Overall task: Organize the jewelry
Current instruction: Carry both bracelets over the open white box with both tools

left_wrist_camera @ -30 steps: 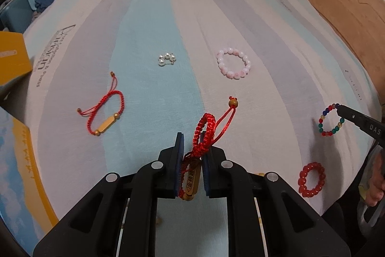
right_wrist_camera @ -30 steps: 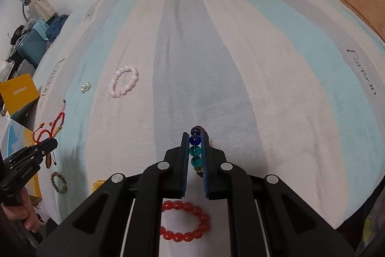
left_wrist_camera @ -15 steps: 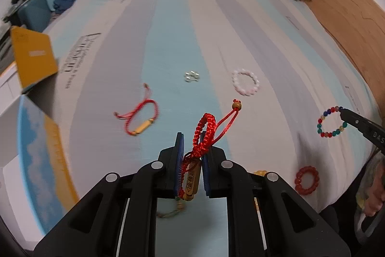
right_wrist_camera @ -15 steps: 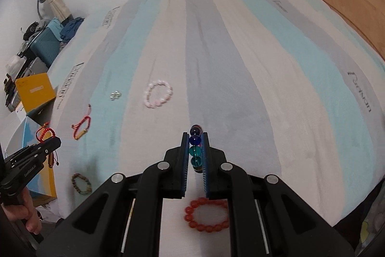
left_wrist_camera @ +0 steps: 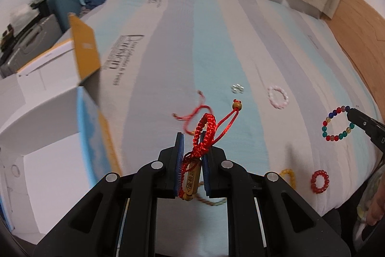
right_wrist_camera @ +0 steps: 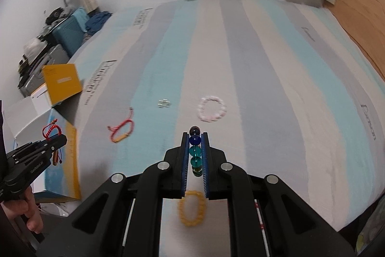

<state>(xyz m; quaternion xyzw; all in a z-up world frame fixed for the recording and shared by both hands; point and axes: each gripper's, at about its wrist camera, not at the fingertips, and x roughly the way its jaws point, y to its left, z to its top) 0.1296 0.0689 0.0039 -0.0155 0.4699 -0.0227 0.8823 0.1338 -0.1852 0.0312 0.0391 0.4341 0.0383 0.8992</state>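
Observation:
My left gripper (left_wrist_camera: 192, 144) is shut on a red braided cord bracelet (left_wrist_camera: 204, 134) with a gold bar charm, held in the air above the striped bed (left_wrist_camera: 216, 40). In the right wrist view my right gripper (right_wrist_camera: 195, 141) is shut on a multicoloured bead bracelet (right_wrist_camera: 195, 151); the same bracelet (left_wrist_camera: 336, 123) hangs as a ring from the right gripper's tip at the right of the left wrist view. On the bed lie a second red cord bracelet (right_wrist_camera: 121, 129), a pink bead bracelet (right_wrist_camera: 211, 109), small pearl earrings (right_wrist_camera: 164, 103), a yellow bead bracelet (right_wrist_camera: 192, 207) and a red bead bracelet (left_wrist_camera: 319, 181).
An open white cardboard box (left_wrist_camera: 48, 117) with yellow and blue flaps stands beside the bed's left edge. A teal suitcase (right_wrist_camera: 69, 33) and clutter sit farther back by the wall. Wooden flooring (left_wrist_camera: 361, 28) lies to the right. A hand (right_wrist_camera: 26, 213) holds the left gripper's handle.
Both grippers have risen and pulled back from the bed with their bracelets held. The box has come into view at the left, and the items on the bed look smaller.

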